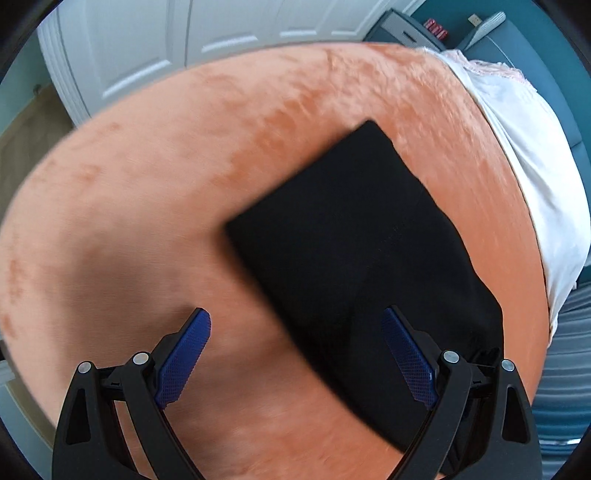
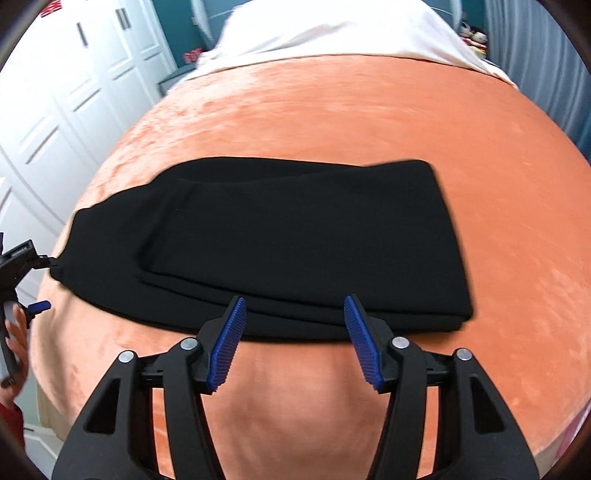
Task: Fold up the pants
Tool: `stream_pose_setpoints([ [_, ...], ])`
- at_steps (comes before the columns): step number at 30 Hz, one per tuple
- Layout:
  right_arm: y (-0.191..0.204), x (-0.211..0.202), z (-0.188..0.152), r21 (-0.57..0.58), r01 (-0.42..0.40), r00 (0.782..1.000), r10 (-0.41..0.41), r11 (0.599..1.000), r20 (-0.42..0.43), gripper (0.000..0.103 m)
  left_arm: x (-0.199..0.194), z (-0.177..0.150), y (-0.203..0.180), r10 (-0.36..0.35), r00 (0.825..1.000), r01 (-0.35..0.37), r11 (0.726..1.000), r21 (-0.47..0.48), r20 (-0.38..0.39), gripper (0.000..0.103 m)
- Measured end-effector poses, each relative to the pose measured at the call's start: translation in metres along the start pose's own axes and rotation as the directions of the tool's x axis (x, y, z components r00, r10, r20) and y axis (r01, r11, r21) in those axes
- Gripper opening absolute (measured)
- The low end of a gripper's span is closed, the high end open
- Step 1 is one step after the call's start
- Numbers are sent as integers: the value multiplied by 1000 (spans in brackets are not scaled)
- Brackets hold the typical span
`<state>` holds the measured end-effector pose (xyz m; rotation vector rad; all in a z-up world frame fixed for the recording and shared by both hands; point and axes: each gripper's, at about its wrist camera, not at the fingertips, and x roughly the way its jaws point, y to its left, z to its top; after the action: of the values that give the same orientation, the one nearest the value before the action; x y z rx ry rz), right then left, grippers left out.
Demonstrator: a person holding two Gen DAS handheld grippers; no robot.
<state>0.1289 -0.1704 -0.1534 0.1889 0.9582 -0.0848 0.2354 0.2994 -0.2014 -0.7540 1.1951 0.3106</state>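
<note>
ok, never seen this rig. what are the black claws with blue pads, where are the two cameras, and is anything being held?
No robot here: a person carries a hand-held two-finger gripper in each hand, with a fisheye camera on each looking forward along its fingers. One picture comes from the left gripper, the other from the right gripper. The blue strips are the grip pads.

On the orange blanket lie black pants, already folded into a layered rectangle. A white sheet covers the far end of the bed, with white closet doors to one side.

Both grippers stand open with nothing between the pads. At the right view's left edge you can see the other gripper's handle in the person's hand.
</note>
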Motion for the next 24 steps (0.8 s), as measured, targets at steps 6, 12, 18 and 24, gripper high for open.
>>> stream_pose_setpoints([
  [6,-99,14,21,189,88,996,-91,978,4,80,11,-6,-12,79,997,-79,996,27,17,92],
  [12,-120,70,33,278,-113,979,154,954,-132,80,1,-35,-17,71,997,-72,996,56,32,92],
  [18,-79,50,37,136,-101,989,114,986,-95,19,-3,-58,-19,111,993,-113,991,67,27,92],
  [24,-131,-2,38,205,-150,984,167,967,-67,16,-21,-64,-17,100,994,-104,991,88,49,92],
])
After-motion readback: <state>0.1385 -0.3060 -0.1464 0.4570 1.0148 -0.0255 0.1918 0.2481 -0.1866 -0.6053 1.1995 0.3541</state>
